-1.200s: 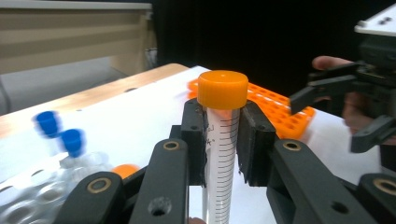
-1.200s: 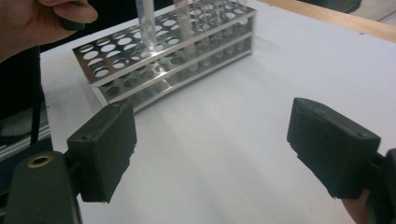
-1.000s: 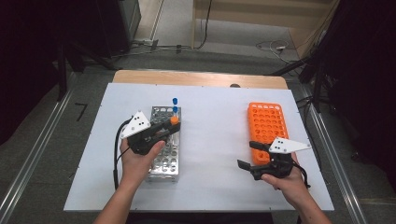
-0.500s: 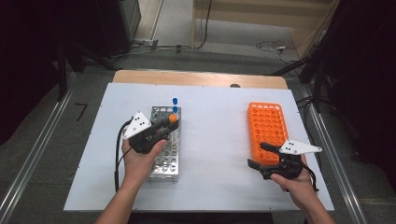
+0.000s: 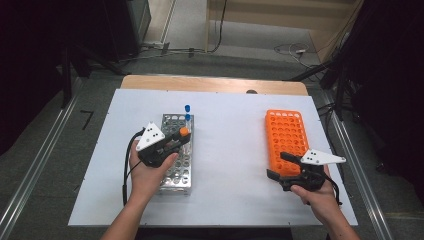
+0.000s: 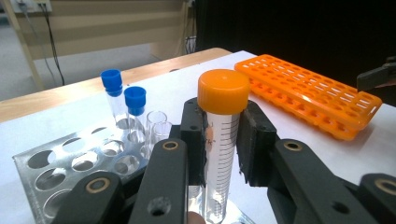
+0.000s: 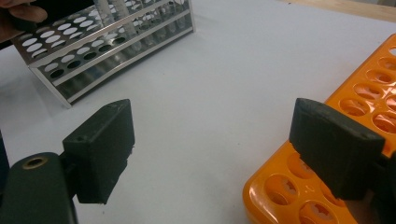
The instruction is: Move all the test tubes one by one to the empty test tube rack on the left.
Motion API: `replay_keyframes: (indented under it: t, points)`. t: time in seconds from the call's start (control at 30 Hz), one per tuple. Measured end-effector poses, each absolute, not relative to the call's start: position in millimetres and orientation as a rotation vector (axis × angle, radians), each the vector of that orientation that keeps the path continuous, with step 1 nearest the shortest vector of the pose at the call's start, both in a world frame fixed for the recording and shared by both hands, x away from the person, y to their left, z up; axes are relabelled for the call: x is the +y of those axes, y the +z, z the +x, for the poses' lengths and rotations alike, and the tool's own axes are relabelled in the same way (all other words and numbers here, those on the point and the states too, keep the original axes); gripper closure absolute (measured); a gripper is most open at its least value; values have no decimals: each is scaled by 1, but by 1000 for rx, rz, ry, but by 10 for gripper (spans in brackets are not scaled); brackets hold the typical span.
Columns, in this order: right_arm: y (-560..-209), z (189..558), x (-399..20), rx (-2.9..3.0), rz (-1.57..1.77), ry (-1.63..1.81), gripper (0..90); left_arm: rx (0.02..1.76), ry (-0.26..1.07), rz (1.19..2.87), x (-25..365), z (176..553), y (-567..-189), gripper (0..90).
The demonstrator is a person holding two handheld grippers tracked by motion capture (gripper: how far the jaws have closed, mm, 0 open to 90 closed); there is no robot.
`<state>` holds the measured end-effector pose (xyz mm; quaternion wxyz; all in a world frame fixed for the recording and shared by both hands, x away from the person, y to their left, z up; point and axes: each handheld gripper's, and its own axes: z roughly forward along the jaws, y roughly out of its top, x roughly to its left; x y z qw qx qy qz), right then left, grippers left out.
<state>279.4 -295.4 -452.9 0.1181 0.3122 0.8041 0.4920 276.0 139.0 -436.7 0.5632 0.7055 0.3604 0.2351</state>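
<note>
Clamping an orange-capped tube (image 6: pixel 219 135), left hand-held gripper (image 6: pixel 223 140); right (image 7: pixel 224 154) wide over white table (image 5: pixel 230 150)

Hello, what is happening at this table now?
A person works with a gripper in each hand. The left gripper is shut on an orange-capped tube, held upright over the metal rack, where two blue-capped tubes stand. The right gripper is open with nothing between its jaws, at the near end of the orange rack, whose holes look empty.

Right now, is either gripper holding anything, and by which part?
The left gripper clamps the orange-capped tube on its clear body just under the cap. The right gripper is open, holding nothing.
</note>
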Motion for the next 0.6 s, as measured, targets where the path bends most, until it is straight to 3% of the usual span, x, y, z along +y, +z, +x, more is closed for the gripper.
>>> replay_keyframes:
  t: [0.6]
  points:
    - [-454, 282, -299, 2339, 933, 1432, 126, 890, 602, 1698, 137, 273, -435, 691]
